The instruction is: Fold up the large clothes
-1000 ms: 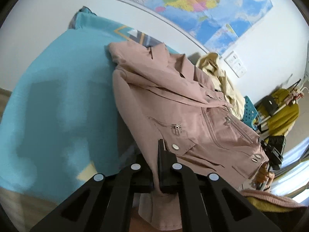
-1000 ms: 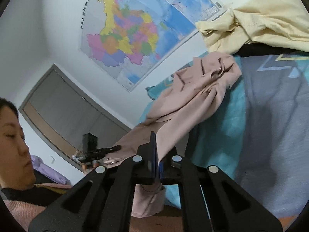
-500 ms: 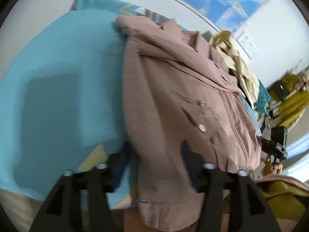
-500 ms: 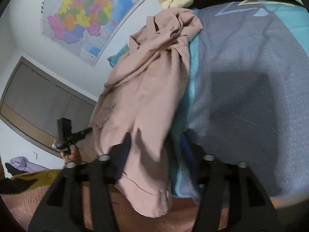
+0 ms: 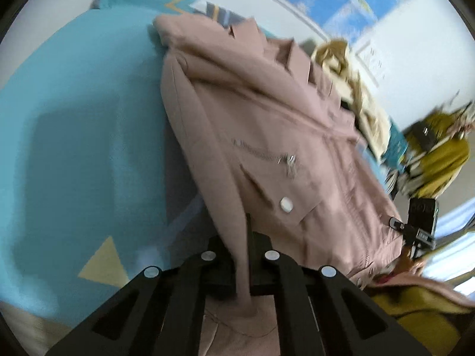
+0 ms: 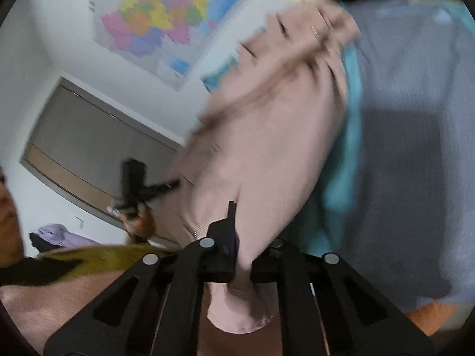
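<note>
A dusty-pink jacket (image 5: pixel 267 136) with zip pockets and snap buttons lies on a teal and grey bedspread (image 5: pixel 74 148). My left gripper (image 5: pixel 243 237) is shut on the jacket's hem edge at its near left corner. My right gripper (image 6: pixel 242 225) is shut on the jacket (image 6: pixel 267 136) at its other near corner, with cloth hanging down between the fingers. The jacket stretches away from both grippers toward the wall. Each view shows the other gripper: the right one (image 5: pixel 418 222) and the left one (image 6: pixel 139 187).
A cream garment (image 5: pixel 356 89) is heaped at the bed's far end by the wall. A wall map (image 6: pixel 166 14) hangs above the bed. A grey wardrobe door (image 6: pixel 98 148) stands to the left. Yellow clothes on a rack (image 5: pixel 439 154) are at the right.
Both grippers were shut on the jacket a second ago, opened half a second ago over the hem, and are now shut on it again. The jacket has been pulled flatter along the bed.
</note>
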Available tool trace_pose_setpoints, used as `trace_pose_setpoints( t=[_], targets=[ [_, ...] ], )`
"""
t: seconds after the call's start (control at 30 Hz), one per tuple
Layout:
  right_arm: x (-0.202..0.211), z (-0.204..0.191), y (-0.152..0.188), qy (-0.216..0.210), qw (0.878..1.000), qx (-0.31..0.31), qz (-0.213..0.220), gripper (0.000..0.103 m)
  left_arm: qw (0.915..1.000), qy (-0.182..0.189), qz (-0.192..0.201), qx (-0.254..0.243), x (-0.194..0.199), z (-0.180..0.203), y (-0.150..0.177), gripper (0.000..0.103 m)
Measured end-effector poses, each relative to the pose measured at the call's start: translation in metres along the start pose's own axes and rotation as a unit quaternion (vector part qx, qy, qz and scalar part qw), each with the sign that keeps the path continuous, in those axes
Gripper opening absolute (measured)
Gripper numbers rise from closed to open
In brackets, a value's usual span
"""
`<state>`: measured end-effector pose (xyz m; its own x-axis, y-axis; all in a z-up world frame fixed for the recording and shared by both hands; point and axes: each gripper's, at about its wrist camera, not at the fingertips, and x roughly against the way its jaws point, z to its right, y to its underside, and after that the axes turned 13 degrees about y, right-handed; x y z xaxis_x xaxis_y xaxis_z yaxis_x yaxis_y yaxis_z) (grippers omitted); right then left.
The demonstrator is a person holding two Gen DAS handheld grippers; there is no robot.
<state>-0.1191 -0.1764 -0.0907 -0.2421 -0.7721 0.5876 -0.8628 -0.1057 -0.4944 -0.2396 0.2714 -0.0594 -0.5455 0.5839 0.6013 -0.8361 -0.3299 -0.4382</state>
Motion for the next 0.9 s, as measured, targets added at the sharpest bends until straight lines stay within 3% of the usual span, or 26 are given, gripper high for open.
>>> trace_pose_setpoints(
  t=[0.23, 0.4, 0.53, 0.83, 0.9],
  targets=[
    [0.025, -0.027, -0.058, -0.038, 0.996, 0.013, 0.075, 0.005, 0.9986, 0.025, 0.043, -0.017, 0.029, 0.026, -0.036, 0.002],
    [0.021, -0.030, -0.103, -0.047, 0.995, -0.006, 0.093, 0.005, 0.9972, 0.032, 0.068, -0.005, 0.044, 0.031, -0.075, 0.002],
    [0.020, -0.027, -0.144, -0.048, 0.992, -0.023, 0.111, 0.005, 0.9963, 0.022, 0.079, -0.027, 0.048, 0.039, -0.113, 0.002],
    [-0.022, 0.007, -0.231, -0.027, 0.990, -0.095, 0.102, 0.005, 0.9984, -0.006, 0.056, 0.012, 0.008, 0.006, -0.208, 0.002],
    [-0.040, 0.027, -0.247, 0.001, 0.988, -0.122, 0.093, 0.005, 0.9986, -0.022, 0.040, 0.026, -0.010, -0.010, -0.228, 0.003]
  ],
)
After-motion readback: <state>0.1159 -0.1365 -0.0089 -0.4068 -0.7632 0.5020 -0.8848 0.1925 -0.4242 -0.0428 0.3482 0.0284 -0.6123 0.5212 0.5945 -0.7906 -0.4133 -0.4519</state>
